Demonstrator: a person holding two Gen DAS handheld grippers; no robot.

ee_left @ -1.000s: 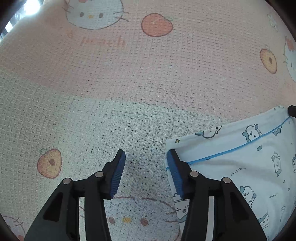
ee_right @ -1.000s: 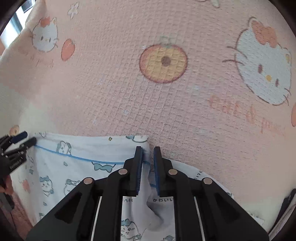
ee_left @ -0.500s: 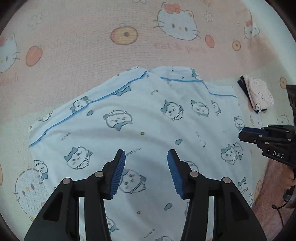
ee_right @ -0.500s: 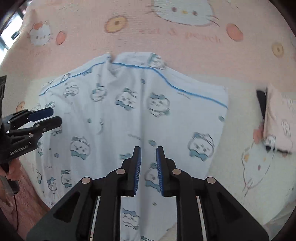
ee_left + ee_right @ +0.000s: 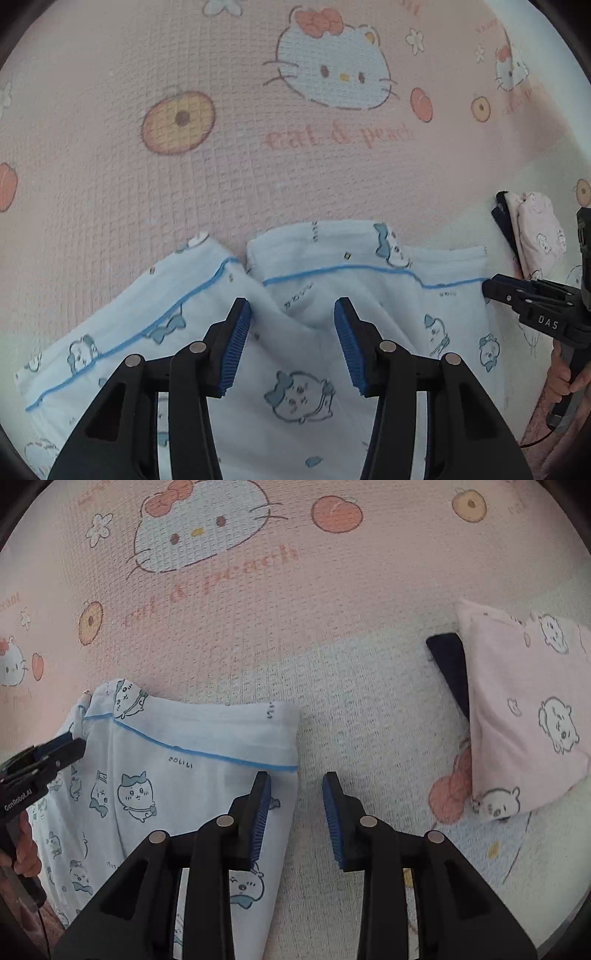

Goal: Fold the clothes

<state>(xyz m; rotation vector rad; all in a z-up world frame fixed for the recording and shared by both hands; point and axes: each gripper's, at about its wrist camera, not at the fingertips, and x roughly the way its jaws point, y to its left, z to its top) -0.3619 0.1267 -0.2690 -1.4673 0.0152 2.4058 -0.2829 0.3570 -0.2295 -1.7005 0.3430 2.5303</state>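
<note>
light blue printed garment (image 5: 325, 369) flat on pink waffle-weave blanket (image 5: 221, 192), blue piping along top. left gripper (image 5: 291, 347) above it, jaws apart, empty. right gripper (image 5: 295, 812) at its right edge, jaws opening, empty.

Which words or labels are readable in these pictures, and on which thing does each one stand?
"DAS": on the right gripper, seen from the left wrist.
"GenRobot.AI": on the left gripper, seen from the right wrist.
"cat & peach": printed in pink on the blanket.
Small dark marks on the blue garment: too small to read.
Pink print at the blanket's upper right edge: blurred and cut off, unreadable.
</note>
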